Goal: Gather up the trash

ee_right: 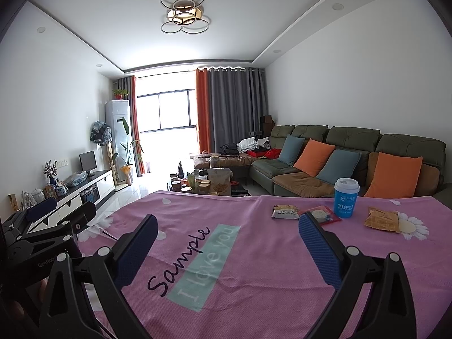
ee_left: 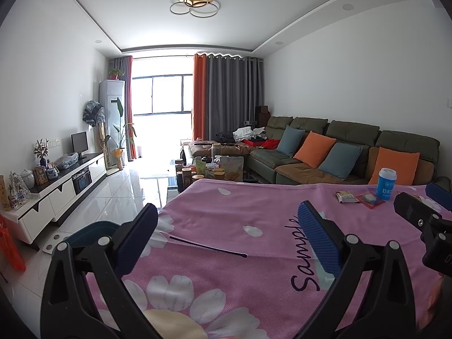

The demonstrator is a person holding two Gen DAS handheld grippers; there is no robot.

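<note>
Grippers first: left gripper (ee_left: 226, 231) released, jaws wide, nothing between; right gripper (ee_right: 226, 240) likewise spread, empty. Both low over pink cloth (ee_right: 254, 282).
Landmark: blue paper cup (ee_right: 346, 197), upright, lidded, far right of cloth.
Red-edged packet (ee_right: 322, 216): just beside cup, near side, flat. Thin film, light, slippery; pinch at raised edge.
Biscuit wrapper (ee_right: 285, 212): left of cup, crinkled, near weightless.
Brown wrapper (ee_right: 381, 219): right of cup, flat, floppy.
Cup itself: likely light, crushable; grip gently mid-wall.
</note>
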